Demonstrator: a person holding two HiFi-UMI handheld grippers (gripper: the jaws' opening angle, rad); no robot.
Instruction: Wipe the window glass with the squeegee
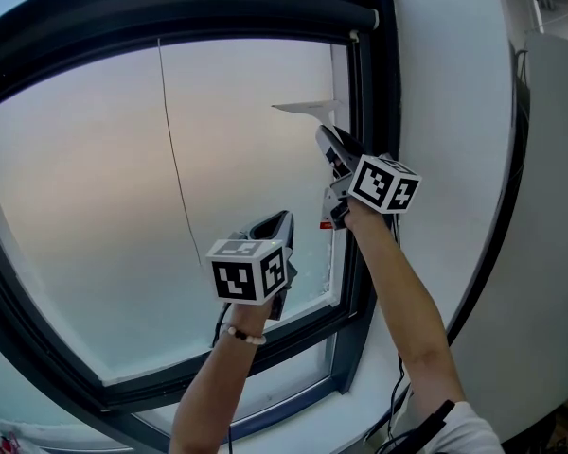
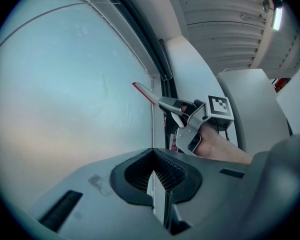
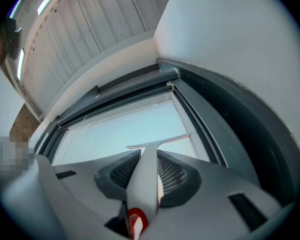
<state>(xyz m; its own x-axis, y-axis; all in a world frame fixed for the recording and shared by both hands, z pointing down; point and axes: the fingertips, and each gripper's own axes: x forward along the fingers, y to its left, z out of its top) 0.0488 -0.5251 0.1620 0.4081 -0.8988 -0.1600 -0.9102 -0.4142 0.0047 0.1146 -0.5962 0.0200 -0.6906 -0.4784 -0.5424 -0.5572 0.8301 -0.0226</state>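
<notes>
Squeegee (image 1: pixel 308 110): we are clamping its white handle tight between the jaws of the right gripper (image 1: pixel 328 140), with the blade up at two o'clock on the window glass (image 1: pixel 95 187), just beside the dark frame (image 1: pixel 386 112). Left gripper (image 1: pixel 280 221): we are hovering it at five o'clock on the pane, jaws closed together, gripping nothing.

The glass (image 1: pixel 95 187) left of my squeegee (image 1: pixel 308 110) is open pane, free across to the curved frame (image 1: pixel 38 348). On the right, the blade end sits just beside the frame post (image 1: pixel 364 83), so there is no passage there. The top bar (image 1: pixel 170 17) closes travel above. My left claw (image 1: pixel 282 218) hangs below the right claw (image 1: pixel 324 135), apart from it and near the bottom rail (image 1: pixel 303 329).
</notes>
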